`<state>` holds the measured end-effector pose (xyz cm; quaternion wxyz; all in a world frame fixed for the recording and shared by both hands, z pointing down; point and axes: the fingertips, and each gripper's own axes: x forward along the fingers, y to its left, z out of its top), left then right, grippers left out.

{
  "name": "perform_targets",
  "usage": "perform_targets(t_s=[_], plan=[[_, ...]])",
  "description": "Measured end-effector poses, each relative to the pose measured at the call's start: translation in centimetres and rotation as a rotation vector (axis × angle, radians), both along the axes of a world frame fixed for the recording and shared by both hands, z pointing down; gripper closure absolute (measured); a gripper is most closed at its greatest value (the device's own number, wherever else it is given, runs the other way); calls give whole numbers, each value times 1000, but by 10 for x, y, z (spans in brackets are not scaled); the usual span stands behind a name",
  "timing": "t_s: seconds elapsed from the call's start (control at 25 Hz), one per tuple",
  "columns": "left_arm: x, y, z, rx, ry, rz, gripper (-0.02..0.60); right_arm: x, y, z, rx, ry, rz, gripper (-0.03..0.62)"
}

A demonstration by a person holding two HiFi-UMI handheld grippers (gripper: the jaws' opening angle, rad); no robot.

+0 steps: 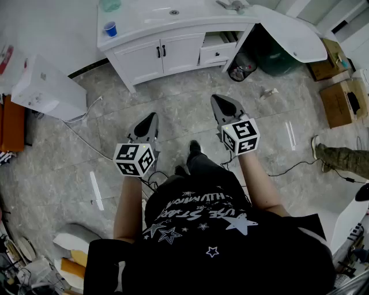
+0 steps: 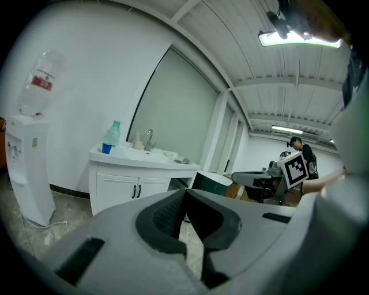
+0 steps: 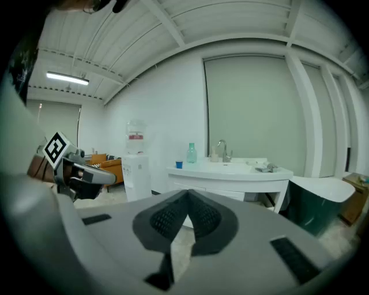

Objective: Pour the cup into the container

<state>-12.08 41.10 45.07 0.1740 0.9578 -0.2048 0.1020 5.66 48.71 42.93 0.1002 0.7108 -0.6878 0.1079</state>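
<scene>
Nothing of the pour has begun; every step is left, as far as can be judged. At far left stands a tall white water dispenser [image 1: 43, 86]. Beyond it the small blue plastic cup [image 1: 110, 29] sits on the left end of the white vanity counter [image 1: 138, 26], just beside a pale green translucent container [image 1: 109, 4], likely the pouring target. The cup looks upright, its long axis vertical and mouth upward; whether it holds anything cannot be told. The left gripper [image 1: 152, 116] has its jaws pressed together on nothing, well apart from the cup. The right gripper [image 1: 217, 98] is likewise closed and empty.
</scene>
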Motion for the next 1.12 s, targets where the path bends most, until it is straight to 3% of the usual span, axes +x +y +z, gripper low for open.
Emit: perform_targets(t_s=[0.68,1.0,1.12], plan=[[-18,0,16,-25,-15,-13,571,-6,1,9,-23,7,17,588],[-18,-7,4,1,-4,-19,571,-9,-5,3,27,-60,5,584],[-13,-14,5,-9,6,-28,571,-5,-19,7,30,-81,-17,466]])
